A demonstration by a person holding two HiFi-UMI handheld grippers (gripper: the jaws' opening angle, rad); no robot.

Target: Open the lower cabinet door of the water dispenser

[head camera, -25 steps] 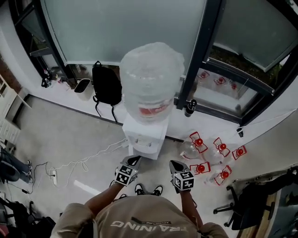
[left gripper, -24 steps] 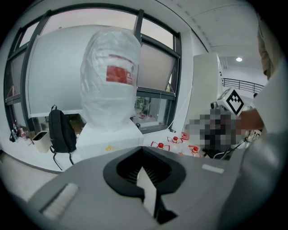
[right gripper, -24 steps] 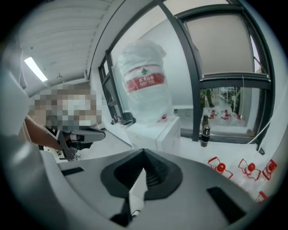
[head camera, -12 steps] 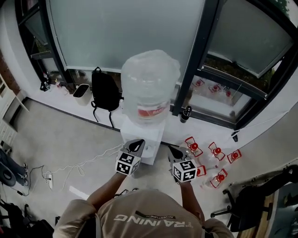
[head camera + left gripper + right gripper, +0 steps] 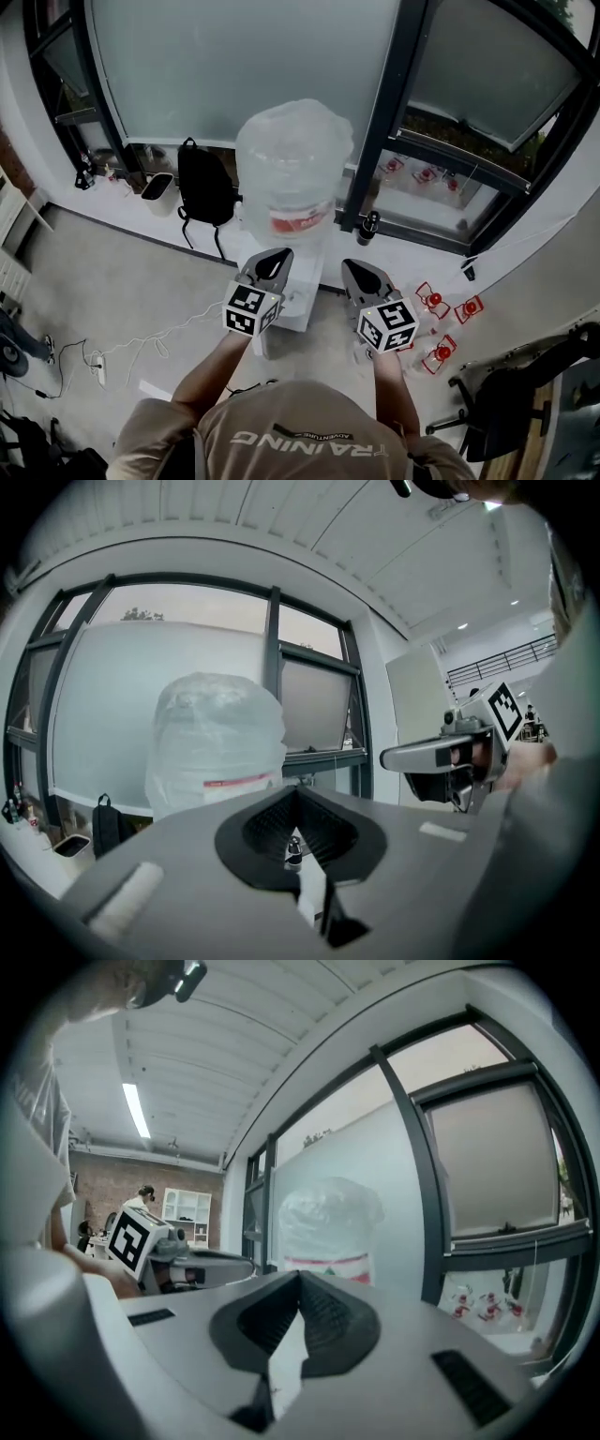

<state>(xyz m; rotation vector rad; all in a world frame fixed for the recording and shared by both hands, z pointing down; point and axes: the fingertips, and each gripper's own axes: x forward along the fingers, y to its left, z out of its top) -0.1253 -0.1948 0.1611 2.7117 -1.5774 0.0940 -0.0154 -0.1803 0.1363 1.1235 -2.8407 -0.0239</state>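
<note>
Left claw closed, nothing gripped, held level, aimed at plastic-wrapped water bottle. Right claw closed, nothing gripped, alongside, apart. Water dispenser just ahead, between and below both claws, untouched. Lower cabinet door hidden beneath claws.

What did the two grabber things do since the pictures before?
Both rose: the left hand-held gripper and the right hand-held gripper lifted from low before the water dispenser to face its big bottle. Neither grabbed anything; both are shut and empty. The water dispenser and the backpack stayed put.
</note>
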